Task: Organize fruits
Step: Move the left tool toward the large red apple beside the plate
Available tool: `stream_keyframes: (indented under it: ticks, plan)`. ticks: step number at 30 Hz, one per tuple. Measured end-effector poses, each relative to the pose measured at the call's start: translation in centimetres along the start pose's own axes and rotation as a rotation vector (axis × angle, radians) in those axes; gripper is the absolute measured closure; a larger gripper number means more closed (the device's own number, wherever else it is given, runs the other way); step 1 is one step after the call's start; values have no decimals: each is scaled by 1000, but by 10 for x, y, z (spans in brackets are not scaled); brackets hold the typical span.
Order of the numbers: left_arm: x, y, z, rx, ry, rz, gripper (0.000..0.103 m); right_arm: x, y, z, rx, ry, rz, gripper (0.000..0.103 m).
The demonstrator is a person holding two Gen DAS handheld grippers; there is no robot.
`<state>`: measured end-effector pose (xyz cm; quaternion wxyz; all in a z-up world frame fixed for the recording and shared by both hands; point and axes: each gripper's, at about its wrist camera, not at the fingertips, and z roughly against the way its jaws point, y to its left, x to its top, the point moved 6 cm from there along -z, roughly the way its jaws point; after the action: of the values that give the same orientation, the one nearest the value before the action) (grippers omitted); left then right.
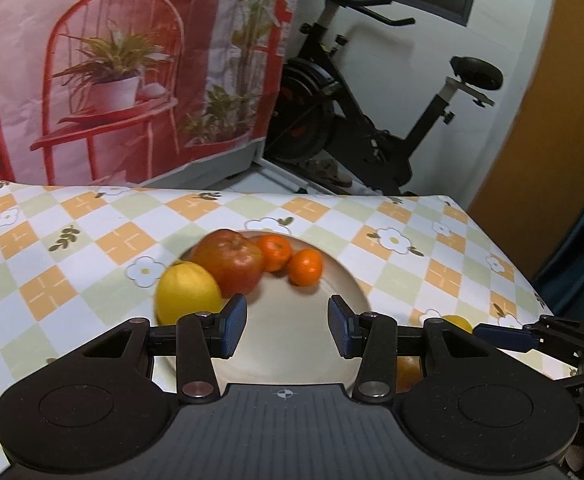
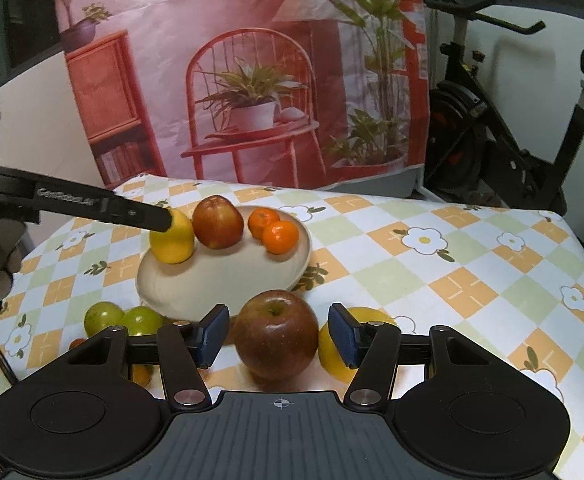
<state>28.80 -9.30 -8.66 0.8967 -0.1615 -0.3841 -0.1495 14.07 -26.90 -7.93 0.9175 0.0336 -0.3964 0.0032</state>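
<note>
A beige plate [image 2: 228,284] [image 1: 292,344] holds a yellow lemon [image 2: 174,238] [image 1: 188,292], a red apple [image 2: 216,222] [image 1: 232,262] and two mandarins [image 2: 280,236] [image 1: 305,266]. My left gripper [image 1: 288,326] is open and empty above the plate's near part, the lemon just beyond its left finger. My right gripper [image 2: 278,334] is open around a second red apple [image 2: 278,334] standing on the table in front of the plate; its pads [image 2: 212,334] do not touch the apple. A second lemon [image 2: 331,350] lies behind the right finger.
Two green fruits [image 2: 122,320] and a small orange one [image 2: 142,374] lie left of my right gripper. The left gripper's arm [image 2: 92,202] reaches in over the plate. The checked tablecloth [image 2: 451,264] ends at a printed backdrop; an exercise bike [image 1: 371,120] stands behind.
</note>
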Motion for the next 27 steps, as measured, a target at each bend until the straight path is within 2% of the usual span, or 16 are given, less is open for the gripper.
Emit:
stream_keyframes:
  ticks: [7, 23, 27]
  plan:
    - [-3, -12, -6, -18, 20, -24, 56, -8, 1, 0, 27, 8, -21, 51]
    - [-5, -24, -15, -43, 47, -35, 56, -14, -23, 5, -25, 7, -54, 54]
    - [-2, -33, -21, -86, 61, -56, 61, -16, -17, 3, 7, 26, -51, 57]
